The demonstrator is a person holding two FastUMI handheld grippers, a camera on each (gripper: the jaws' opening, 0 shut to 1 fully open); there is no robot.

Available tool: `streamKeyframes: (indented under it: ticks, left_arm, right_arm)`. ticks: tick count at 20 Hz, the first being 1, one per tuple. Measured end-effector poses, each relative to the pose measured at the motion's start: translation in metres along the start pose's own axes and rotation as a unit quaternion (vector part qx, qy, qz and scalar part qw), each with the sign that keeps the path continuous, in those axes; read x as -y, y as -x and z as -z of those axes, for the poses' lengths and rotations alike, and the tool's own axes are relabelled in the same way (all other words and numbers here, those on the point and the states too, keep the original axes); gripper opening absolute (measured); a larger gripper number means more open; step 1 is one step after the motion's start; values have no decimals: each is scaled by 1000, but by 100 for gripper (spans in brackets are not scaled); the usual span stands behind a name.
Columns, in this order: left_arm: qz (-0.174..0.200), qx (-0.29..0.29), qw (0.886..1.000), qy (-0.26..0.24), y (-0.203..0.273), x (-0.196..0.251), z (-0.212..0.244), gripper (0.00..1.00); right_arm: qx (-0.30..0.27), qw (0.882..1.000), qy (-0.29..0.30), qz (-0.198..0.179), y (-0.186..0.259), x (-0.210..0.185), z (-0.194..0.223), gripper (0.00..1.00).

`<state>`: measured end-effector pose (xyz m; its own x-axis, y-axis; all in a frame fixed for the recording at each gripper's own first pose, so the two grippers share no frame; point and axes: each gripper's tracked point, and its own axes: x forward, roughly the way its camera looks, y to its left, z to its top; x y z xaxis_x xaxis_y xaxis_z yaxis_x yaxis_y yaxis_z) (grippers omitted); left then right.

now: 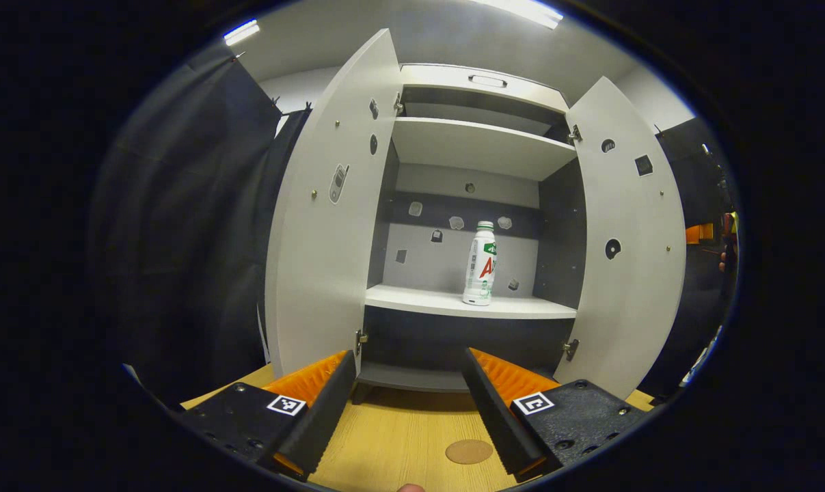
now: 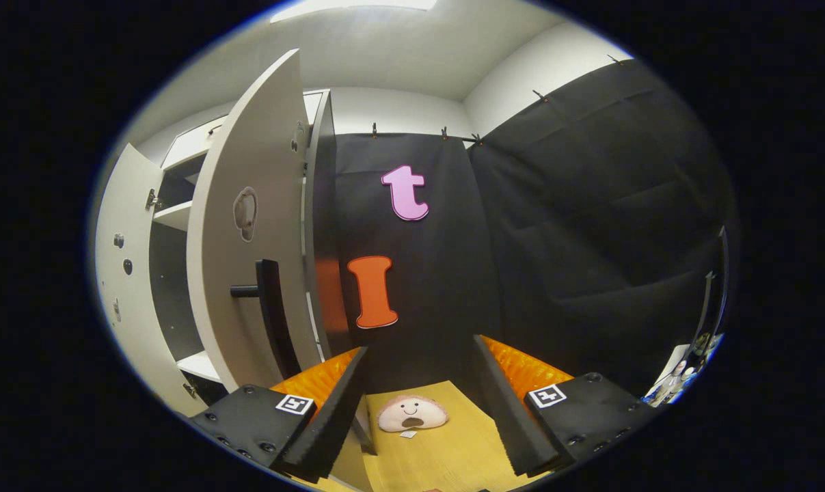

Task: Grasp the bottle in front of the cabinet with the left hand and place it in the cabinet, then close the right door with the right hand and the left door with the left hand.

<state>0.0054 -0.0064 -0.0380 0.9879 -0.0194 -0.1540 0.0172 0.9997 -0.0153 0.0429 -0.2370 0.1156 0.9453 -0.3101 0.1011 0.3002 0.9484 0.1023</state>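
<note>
- The bottle (image 1: 480, 264) stands upright on the middle shelf (image 1: 453, 301) of the cabinet (image 1: 482, 83), right of centre; nothing else sits on that shelf.
- Both doors stand open, so closing them remains.
- The right door (image 2: 251, 225) lies up and to the left of the right gripper (image 2: 419, 400), its vertical handle (image 2: 274, 316) just beyond the left finger.
- That gripper's fingers are spread, empty, above the table (image 2: 446, 451).
- The left gripper (image 1: 409, 403), fingers also spread and empty, faces the cabinet squarely, the left door (image 1: 330, 205) up to its left.
</note>
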Motion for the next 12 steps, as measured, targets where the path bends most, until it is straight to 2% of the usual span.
streamKeyframes:
  ticks: [4, 5, 6, 7, 8, 9, 10, 12]
  left_arm:
    - [-5, -2, 1000, 5, 3, -5, 3, 95]
    - [-3, -4, 1000, 3, 2, -5, 2, 95]
    - [-5, 0, 1000, 1, 2, -6, 1, 95]
    - [-6, 2, 1000, 1, 0, -7, -1, 95]
    - [-2, 2, 1000, -2, 0, -4, -2, 95]
    - [0, 5, 1000, -6, 0, -4, -4, 95]
    - [-3, 12, 1000, -7, -1, -7, -9, 95]
    - [-6, 20, 1000, -3, 1, -9, -13, 95]
  right_arm:
    - [5, 1000, 7, -17, -4, -17, 1, 98]
    - [8, 1000, 13, -17, -3, -19, 0, 89]
    - [6, 1000, 18, -21, -2, -23, 2, 98]
    - [8, 999, 23, -21, 0, -26, 3, 98]
    - [12, 999, 29, -19, 2, -25, 2, 97]
    - [14, 999, 33, -16, 0, -25, 1, 88]
    - [13, 999, 36, -16, 0, -26, 0, 96]
    - [10, 999, 48, -22, 1, -32, 1, 96]
